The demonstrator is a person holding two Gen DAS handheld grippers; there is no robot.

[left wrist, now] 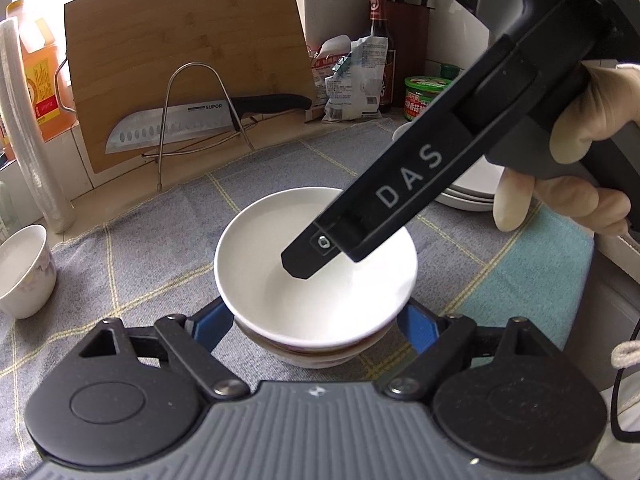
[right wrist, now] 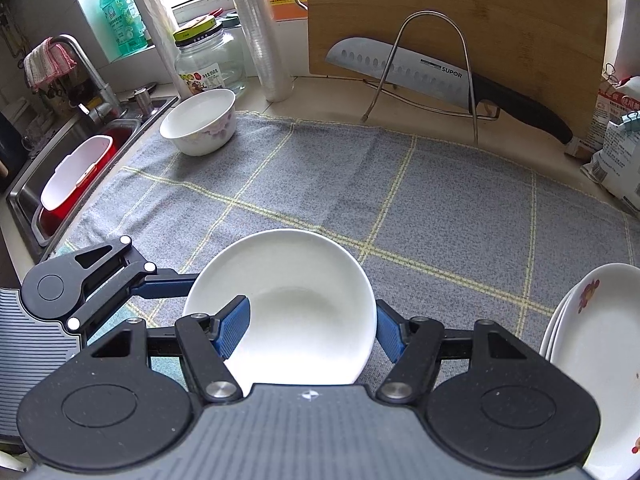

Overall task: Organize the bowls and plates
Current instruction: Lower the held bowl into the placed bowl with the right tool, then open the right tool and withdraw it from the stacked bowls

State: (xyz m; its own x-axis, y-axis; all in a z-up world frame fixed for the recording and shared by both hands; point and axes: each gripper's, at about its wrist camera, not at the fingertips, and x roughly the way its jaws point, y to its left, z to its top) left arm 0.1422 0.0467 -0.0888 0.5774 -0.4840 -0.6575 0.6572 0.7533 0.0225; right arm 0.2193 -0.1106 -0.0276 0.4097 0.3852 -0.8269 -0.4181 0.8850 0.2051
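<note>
Nearest the left wrist camera, the left gripper (left wrist: 316, 314) sat with a blue finger on each side of the stack of bowls (left wrist: 312, 356), just under the rim of the top bowl (left wrist: 340, 300). Both pads looked pressed to the lower bowls, so I read it as clenched on the stack. Likely purpose: steady the pile while the top bowl was seated or adjusted. It was pitched moderately downward and squared to the stack.

The right gripper (right wrist: 312, 308) straddled the top bowl's wall. Its left finger (right wrist: 234, 328) lay inside the bowl and the other sat just outside the right rim. Whether those pads actually pinched the wall, cannot tell; the gap looked wide for a thin wall. It came in steeply from upper right, held by a gloved hand (left wrist: 580, 140), with the inner fingertip near the bowl's centre.

The stack stood on the checked grey cloth (right wrist: 440, 200), toward its near edge. Judgement: nesting step essentially done, release pending.

Just right of it, a pile of flower-printed plates (right wrist: 600, 340) was already grouped.

Farther left, a lone floral bowl (right wrist: 200, 124) stood at the cloth's far corner by the sink (right wrist: 24, 200). It was well apart from the stack and probably still to be collected.

At the back, a Supor knife (right wrist: 420, 70) lay in a wire rack (right wrist: 432, 16) against the bamboo cutting board (right wrist: 500, 8).
</note>
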